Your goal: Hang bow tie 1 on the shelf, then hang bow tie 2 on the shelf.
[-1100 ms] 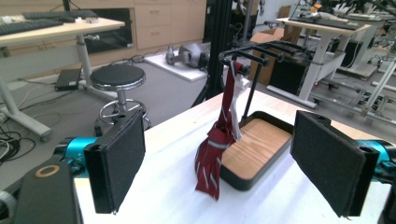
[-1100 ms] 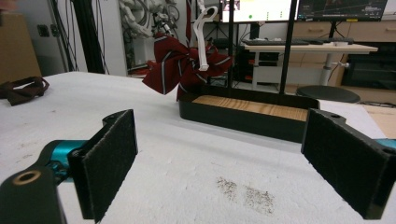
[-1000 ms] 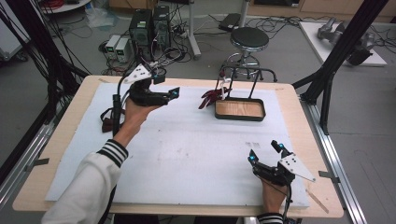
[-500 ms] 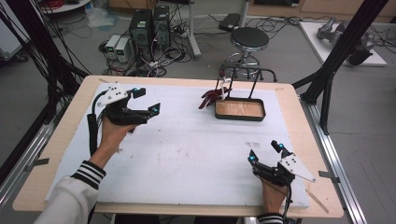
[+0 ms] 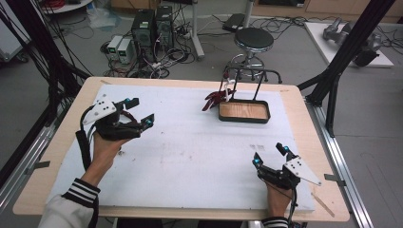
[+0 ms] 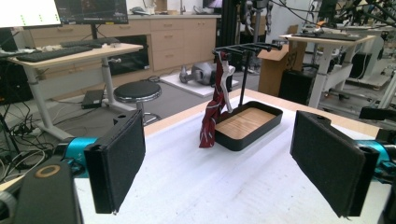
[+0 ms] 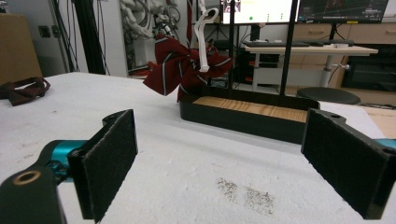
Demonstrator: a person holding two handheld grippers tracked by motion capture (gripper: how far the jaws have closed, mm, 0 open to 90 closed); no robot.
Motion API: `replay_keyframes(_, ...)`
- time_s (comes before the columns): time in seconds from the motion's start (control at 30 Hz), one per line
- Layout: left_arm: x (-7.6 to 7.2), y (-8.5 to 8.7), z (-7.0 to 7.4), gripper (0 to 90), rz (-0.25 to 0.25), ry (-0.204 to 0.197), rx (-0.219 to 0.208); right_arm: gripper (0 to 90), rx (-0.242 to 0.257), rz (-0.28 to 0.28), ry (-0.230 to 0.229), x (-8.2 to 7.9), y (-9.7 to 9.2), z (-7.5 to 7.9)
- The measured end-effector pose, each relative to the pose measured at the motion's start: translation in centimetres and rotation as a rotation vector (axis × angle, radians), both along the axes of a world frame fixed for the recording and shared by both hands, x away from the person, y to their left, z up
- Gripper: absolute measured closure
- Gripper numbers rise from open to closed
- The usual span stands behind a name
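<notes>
Rack top above bow tie is cut off.

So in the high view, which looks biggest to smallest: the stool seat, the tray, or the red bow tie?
1. Tray, the widest of the three.
2. Stool seat, a bit smaller, though it sits lower and farther from the camera, so this is unsure.
3. Red bow tie, clearly the smallest.

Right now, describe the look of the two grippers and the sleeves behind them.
Left gripper: black body, flat black padded jaws on teal mounts, a grey three-cornered plate on top, a black cable trailing back. Right gripper: the same build and colours. The left sleeve is white with a black-and-white striped cuff.
</notes>
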State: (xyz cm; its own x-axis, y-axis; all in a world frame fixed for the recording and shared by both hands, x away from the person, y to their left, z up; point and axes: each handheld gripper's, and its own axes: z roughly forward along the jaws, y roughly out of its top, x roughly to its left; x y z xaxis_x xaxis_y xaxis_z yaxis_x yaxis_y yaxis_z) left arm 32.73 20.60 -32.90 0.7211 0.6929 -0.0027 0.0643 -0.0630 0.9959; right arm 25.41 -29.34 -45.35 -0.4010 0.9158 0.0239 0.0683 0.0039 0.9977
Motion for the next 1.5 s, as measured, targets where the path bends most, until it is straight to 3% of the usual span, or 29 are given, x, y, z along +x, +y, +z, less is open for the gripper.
replay_keyframes(0.23, -0.7, 0.7, -0.8, 18.3, 0.02, -0.002, -0.002, 9.8, -0.001, 0.0, 0.0, 0.0, 0.0, 0.0)
replay_keyframes(0.4, -1.4, 1.5, -2.1, 18.4, 0.047, 0.007, -0.011, 9.8, 0.001, 0.001, -0.001, 0.0, 0.0, 0.0)
replay_keyframes(0.87, -1.3, 1.9, -2.1, 18.4, 0.058, 0.002, 0.0, 9.8, 0.002, 0.0, -0.001, -0.1, 0.0, 0.0)
replay_keyframes(1.03, -1.1, 2.4, -2.2, 18.4, 0.073, 0.027, 0.019, 9.8, 0.002, -0.001, -0.001, -0.1, 0.0, 0.0)
replay_keyframes(1.17, -0.9, 2.7, -2.2, 18.4, 0.079, 0.052, 0.045, 9.8, 0.002, 0.001, -0.003, 0.0, 0.0, 0.0)
replay_keyframes(1.27, -0.6, 2.8, -2.1, 18.4, 0.075, 0.085, 0.088, 9.8, 0.0, -0.001, -0.004, 0.0, 0.0, 0.0)
replay_keyframes(1.43, 0.3, 2.9, -2.1, 18.8, 0.063, 0.161, 0.21, 9.8, 0.002, 0.0, -0.002, 0.0, 0.0, 0.0)
replay_keyframes(1.5, 0.7, 3.0, -2.1, 18.8, 0.067, 0.188, 0.234, 9.8, 0.001, 0.0, -0.001, -0.1, 0.0, 0.0)
